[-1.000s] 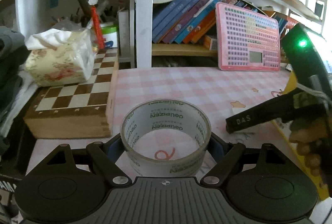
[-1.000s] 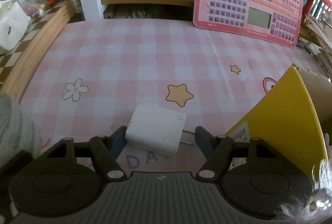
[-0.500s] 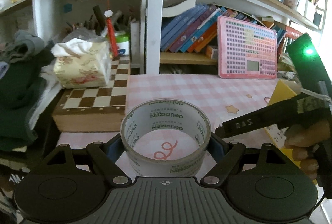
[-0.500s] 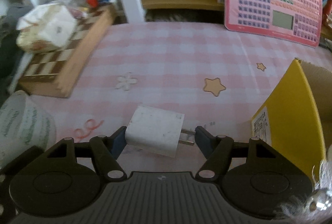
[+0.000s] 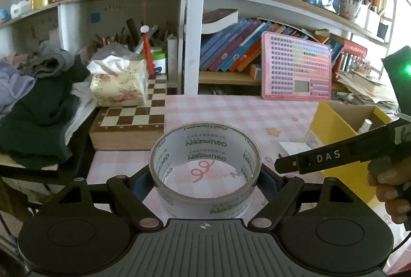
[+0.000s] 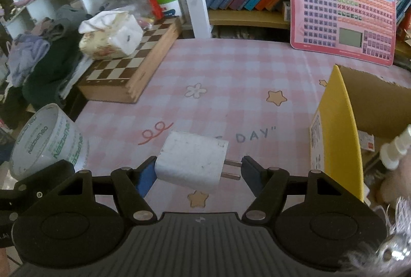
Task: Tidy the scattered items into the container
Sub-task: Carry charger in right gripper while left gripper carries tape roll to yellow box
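Observation:
My left gripper is shut on a clear roll of tape and holds it above the pink checked table. The roll also shows in the right wrist view at the lower left. My right gripper is shut on a white plug adapter, prongs pointing right, held above the table. The yellow cardboard box stands to the right with a white bottle inside. In the left wrist view the box is at the right, behind the right gripper's black body.
A wooden chessboard box with a floral tissue pack sits at the table's left. A pink keypad toy leans on the bookshelf behind. Dark clothes are piled at far left.
Both grippers have risen and pulled back from the table with their items. More of the shelf and the yellow box has come into view.

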`<state>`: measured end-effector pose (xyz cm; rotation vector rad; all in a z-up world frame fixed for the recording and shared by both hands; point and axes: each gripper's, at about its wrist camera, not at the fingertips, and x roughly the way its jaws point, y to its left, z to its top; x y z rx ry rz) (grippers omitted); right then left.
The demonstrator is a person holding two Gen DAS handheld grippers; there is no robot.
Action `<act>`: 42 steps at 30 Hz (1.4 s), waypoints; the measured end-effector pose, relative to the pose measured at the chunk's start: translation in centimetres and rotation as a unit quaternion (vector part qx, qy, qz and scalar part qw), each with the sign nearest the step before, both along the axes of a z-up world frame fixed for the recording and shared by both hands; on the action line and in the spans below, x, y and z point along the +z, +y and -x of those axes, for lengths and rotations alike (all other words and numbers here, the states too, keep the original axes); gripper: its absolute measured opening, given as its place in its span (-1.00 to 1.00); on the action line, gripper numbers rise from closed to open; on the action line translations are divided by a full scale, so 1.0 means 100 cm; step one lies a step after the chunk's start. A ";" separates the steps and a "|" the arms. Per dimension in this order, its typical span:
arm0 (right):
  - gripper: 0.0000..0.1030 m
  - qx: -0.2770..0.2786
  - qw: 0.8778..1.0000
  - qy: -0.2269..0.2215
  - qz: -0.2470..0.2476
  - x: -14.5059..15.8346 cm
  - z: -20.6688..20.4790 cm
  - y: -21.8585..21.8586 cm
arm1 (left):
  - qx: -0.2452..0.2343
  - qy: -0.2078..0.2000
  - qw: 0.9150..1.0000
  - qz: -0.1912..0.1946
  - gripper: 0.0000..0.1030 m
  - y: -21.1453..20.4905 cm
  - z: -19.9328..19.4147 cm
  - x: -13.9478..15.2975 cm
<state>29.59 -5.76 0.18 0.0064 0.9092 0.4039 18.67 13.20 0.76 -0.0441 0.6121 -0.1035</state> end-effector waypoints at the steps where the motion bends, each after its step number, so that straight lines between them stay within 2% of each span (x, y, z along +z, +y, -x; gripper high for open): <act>1: 0.32 0.001 1.000 -0.001 -0.001 0.002 0.005 -0.001 | 0.000 -0.001 1.000 0.000 0.63 0.000 0.004 0.002; 20: 0.32 0.007 0.999 -0.035 -0.008 0.031 0.102 -0.017 | -0.028 -0.026 0.999 0.018 0.63 -0.005 0.081 0.032; 36: 0.32 -0.020 0.999 -0.049 -0.010 0.037 0.171 -0.031 | -0.058 -0.031 0.997 0.037 0.63 -0.016 0.133 0.036; 42: 0.32 -0.041 0.998 -0.054 -0.003 0.036 0.192 -0.041 | -0.078 -0.031 0.996 0.042 0.63 -0.022 0.138 0.036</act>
